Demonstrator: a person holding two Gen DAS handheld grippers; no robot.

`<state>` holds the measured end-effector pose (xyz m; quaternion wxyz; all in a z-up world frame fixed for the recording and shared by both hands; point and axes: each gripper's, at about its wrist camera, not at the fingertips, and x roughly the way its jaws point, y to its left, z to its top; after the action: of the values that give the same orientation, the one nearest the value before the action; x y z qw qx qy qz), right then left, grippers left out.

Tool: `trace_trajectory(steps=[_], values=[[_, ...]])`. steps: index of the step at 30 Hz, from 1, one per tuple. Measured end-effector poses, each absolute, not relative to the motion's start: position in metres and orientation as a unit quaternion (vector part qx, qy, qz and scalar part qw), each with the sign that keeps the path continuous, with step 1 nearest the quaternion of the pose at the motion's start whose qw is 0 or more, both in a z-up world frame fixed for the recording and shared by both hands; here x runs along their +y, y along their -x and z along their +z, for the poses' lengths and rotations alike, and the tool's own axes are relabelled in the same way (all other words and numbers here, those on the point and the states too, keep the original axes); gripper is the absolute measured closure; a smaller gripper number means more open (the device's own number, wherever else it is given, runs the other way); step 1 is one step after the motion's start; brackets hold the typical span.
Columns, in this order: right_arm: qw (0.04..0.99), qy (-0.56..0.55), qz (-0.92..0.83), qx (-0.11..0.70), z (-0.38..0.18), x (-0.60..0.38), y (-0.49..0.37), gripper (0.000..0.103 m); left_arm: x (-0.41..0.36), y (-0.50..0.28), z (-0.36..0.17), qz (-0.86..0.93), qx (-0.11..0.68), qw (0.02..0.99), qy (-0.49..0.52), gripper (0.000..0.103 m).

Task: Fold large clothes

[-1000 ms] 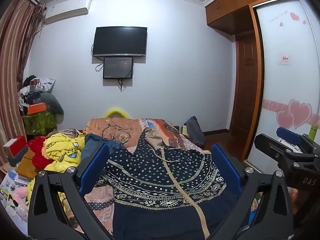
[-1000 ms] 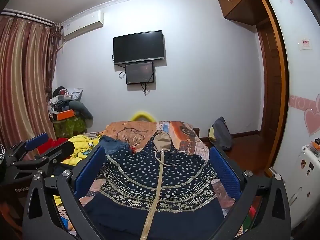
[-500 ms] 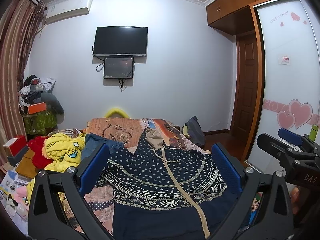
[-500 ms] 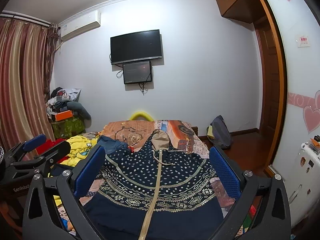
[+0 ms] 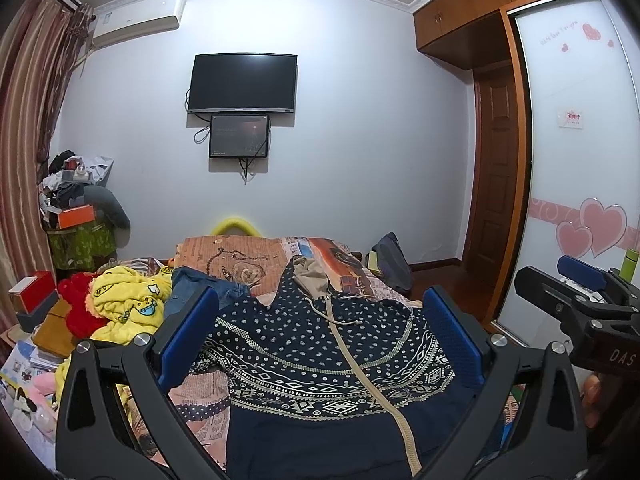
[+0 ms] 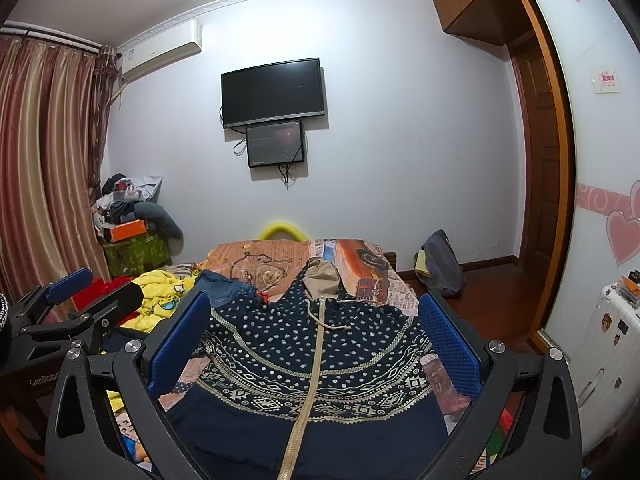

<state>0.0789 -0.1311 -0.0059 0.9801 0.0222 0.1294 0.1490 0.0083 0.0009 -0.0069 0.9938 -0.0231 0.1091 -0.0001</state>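
A large navy zip hoodie (image 5: pixel 320 360) with white dots, patterned bands and a tan hood lies flat on the bed, hood toward the far wall; it also shows in the right wrist view (image 6: pixel 312 360). My left gripper (image 5: pixel 320 332) is open and empty, held above the hoodie's near part. My right gripper (image 6: pixel 314 332) is open and empty, also above it. The right gripper shows at the right edge of the left wrist view (image 5: pixel 576 292); the left gripper shows at the left edge of the right wrist view (image 6: pixel 72 308).
A yellow garment (image 5: pixel 124 300), a red one (image 5: pixel 76 312) and jeans (image 5: pixel 200 284) pile at the bed's left. The patterned bedsheet (image 5: pixel 240 256) extends to the far wall. A backpack (image 6: pixel 440 268) sits on the floor at right. A white suitcase (image 6: pixel 612 344) stands near the sliding wardrobe door.
Both views have tilted up slightly; the grippers stay open above the hoodie. The hoodie has not moved.
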Motion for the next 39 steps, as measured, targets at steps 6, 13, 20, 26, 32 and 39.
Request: trace_trajectory(steps=[6,13,20,26,32,39], values=[[0.980,-0.023,0.149,0.131,-0.006,-0.131,-0.079,0.000,0.001,-0.009,-0.007,0.000,0.110,0.994,0.022,0.001],[0.980,-0.023,0.148,0.132,-0.009,-0.132,-0.080,0.000,0.002,-0.010,-0.009,0.002,0.110,0.994,0.024,0.000],[0.980,-0.022,0.147,0.132,-0.009,-0.132,-0.081,0.000,0.003,-0.011,-0.009,0.001,0.110,0.994,0.026,0.000],[0.980,-0.021,0.146,0.133,-0.010,-0.132,-0.082,0.000,0.003,-0.011,-0.010,0.000,0.110,0.994,0.026,0.000],[0.980,-0.019,0.146,0.136,-0.011,-0.131,-0.083,0.000,0.002,-0.011,-0.010,0.001,0.110,0.994,0.026,0.000],[0.978,-0.020,0.146,0.145,-0.013,-0.129,-0.089,0.000,0.005,-0.021,-0.012,0.001,0.119,0.992,0.030,0.000]])
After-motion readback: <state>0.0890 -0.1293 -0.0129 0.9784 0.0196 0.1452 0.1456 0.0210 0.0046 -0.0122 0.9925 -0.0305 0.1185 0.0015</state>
